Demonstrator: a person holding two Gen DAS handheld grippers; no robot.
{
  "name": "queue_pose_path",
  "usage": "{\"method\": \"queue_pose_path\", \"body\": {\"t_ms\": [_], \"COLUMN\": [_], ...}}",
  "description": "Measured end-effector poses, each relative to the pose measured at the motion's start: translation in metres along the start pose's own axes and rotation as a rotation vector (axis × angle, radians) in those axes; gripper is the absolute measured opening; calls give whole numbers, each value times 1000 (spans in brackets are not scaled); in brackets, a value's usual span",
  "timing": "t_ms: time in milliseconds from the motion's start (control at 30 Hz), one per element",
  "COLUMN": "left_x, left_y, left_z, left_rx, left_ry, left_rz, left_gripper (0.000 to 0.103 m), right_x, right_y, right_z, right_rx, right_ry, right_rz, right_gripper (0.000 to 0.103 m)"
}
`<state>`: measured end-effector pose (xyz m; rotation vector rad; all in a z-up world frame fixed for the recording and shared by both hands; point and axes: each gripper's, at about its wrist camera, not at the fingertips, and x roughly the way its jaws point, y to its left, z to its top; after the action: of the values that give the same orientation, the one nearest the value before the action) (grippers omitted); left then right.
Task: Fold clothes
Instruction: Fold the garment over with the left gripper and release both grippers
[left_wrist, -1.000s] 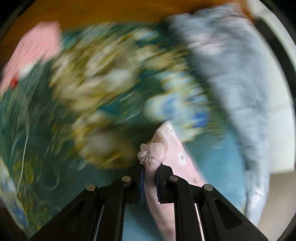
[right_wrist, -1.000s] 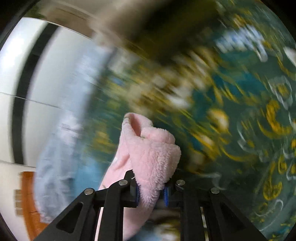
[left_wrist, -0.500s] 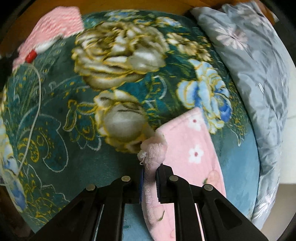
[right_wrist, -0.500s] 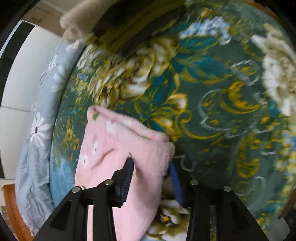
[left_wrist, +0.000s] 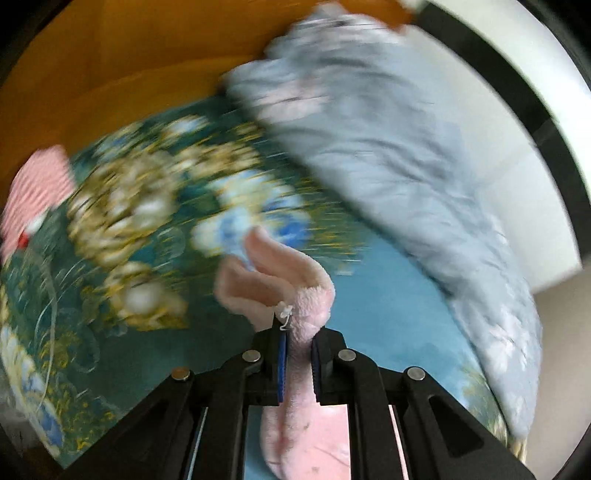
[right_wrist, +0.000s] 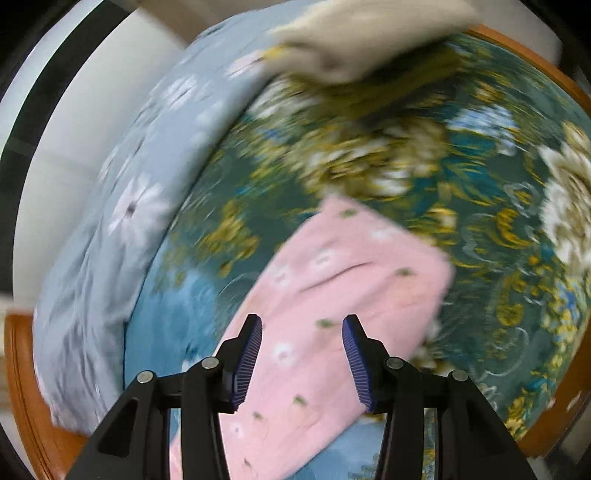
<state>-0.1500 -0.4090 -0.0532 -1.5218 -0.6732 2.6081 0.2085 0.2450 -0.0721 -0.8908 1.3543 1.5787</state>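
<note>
While the left gripper (left_wrist: 297, 354) has its jaws pinched tight on a bunched corner of the fluffy pink fleece garment with little white flowers (right_wrist: 343, 295), the right gripper (right_wrist: 302, 354) has its jaws spread wide with nothing between them, hovering just over the flat part of that same garment. My read is that one corner is pinched so the layer can be carried across for a fold, while the empty hand is free to grab another edge or press things flat. From the left wrist camera you can see the pink fleece humping up out of the jaws, so that end is lifted off the bed. The rest lies spread on the dark green plush blanket with big gold and cream flowers (right_wrist: 480, 192), which works as the folding surface. Beyond that, a pale blue-grey floral quilt (left_wrist: 388, 147) is bundled along the edge, probably shoved aside for room. Farther off there's a pink and white striped cloth (left_wrist: 37, 192) by the orange wooden bed frame (left_wrist: 129, 59). Both views are blurry, so finer detail is hard to tell.
</note>
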Motion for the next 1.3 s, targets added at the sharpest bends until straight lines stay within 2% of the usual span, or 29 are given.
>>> {"method": "queue_pose_path", "body": {"t_ms": [100,167,233,300,433,567,633,733,833,900,933,1033,1067,1167,1267,1300], "left_x": [-23,-26,-13,18,70,93,95,99,100,101,101,86,81,66,57,55], "left_y": [-60,-94,-128,-158,-183,-196,-199,-203,-200,-198,-197,-183,-178,-164,-135,-123], "left_z": [-21,-47,-85,-139,-230,-303,-325,-347,-343,-340,-338,-314,-306,-282,-250,-240], "left_rx": [149,237,328,415,497,532,553,599,560,532,518,489,479,450,359,320], "left_ry": [-8,23,95,234,457,603,641,667,707,735,748,719,709,679,626,609], "left_rz": [-141,-222,-287,-283,-243,-190,-183,-125,-120,-118,-117,-121,-122,-126,-61,-36], "left_gripper": [11,11,11,11,11,11,11,11,17,39,43,46,51,52,52,52], "right_x": [7,14,24,31,44,49,52,56,62,66,70,83,87,105,128,136], "right_y": [30,43,47,40,4,-31,-42,-51,-47,-39,-33,-13,-5,21,46,53], "right_z": [-16,-28,-41,-51,-68,-84,-88,-92,-97,-101,-105,-117,-121,-139,-158,-163], "right_rx": [-109,-180,-237,-248,-170,-124,-114,-98,-114,-141,-157,-197,-211,-254,-303,-321], "right_ry": [34,62,95,124,185,227,241,255,277,292,302,342,358,424,514,528], "right_rz": [38,40,21,5,-1,-8,-2,14,45,72,94,161,180,246,298,299], "right_gripper": [51,52,53,53,53,53,53,53,53,53,53,55,58,67,78,79]}}
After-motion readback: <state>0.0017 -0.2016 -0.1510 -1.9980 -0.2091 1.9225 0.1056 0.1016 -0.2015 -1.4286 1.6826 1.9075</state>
